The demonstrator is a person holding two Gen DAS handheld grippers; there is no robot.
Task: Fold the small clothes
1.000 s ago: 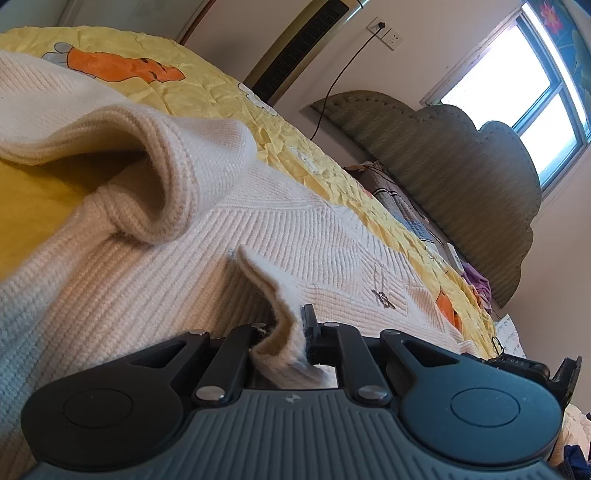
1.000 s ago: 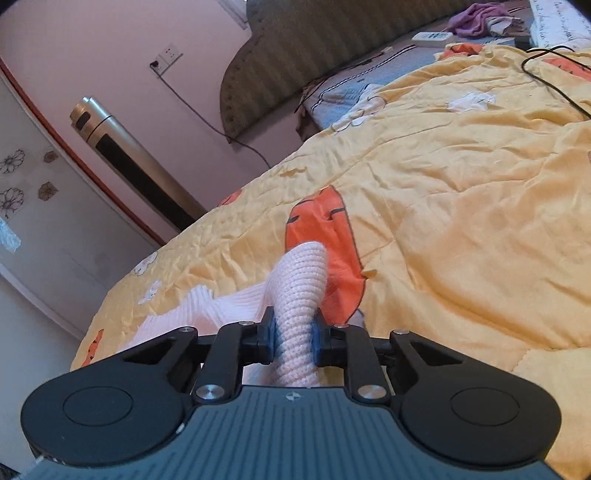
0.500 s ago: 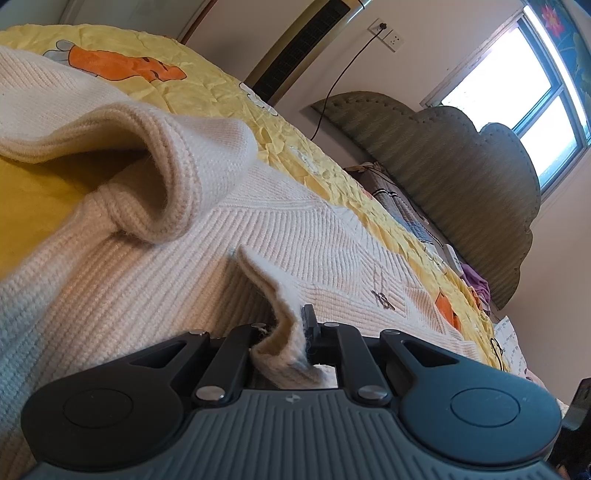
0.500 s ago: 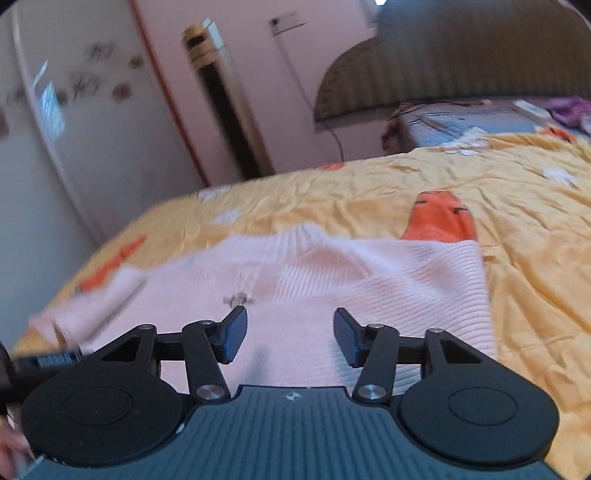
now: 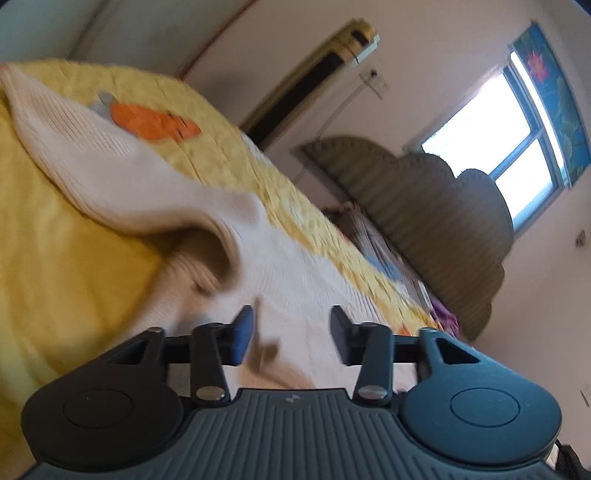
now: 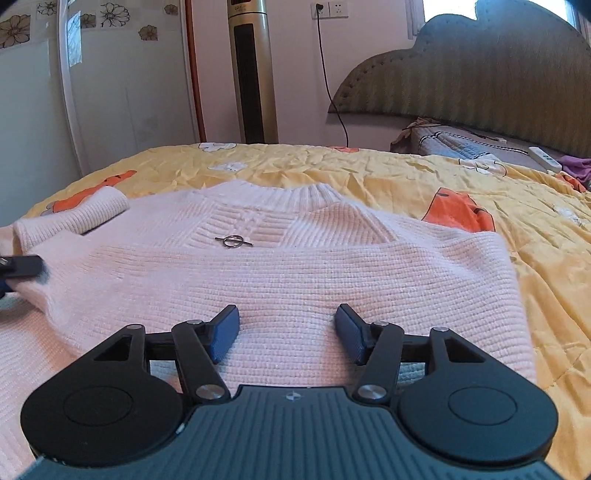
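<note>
A cream knit sweater (image 6: 280,273) lies on the yellow bedspread (image 6: 498,221), its right sleeve folded across the body and a small metal ring clasp (image 6: 233,242) on the chest. My right gripper (image 6: 286,334) is open and empty, just above the sweater's lower part. My left gripper (image 5: 291,338) is open and empty over the sweater (image 5: 295,266); the view is blurred. The left sleeve (image 5: 92,155) stretches away across the bedspread, with its cuff (image 6: 99,210) at the left in the right wrist view. The left gripper's finger (image 6: 22,266) shows at that view's left edge.
A padded headboard (image 6: 480,74) and pillows (image 6: 450,142) stand at the bed's far right. A tower air conditioner (image 6: 251,74) and a wall socket with a cable (image 6: 328,9) are behind the bed. A white remote (image 6: 545,158) and purple cloth (image 6: 576,166) lie near the pillows.
Both grippers have let go of the sweater and opened. The right one released the sleeve first and pulled back; the left one just released its fold and is moving.
</note>
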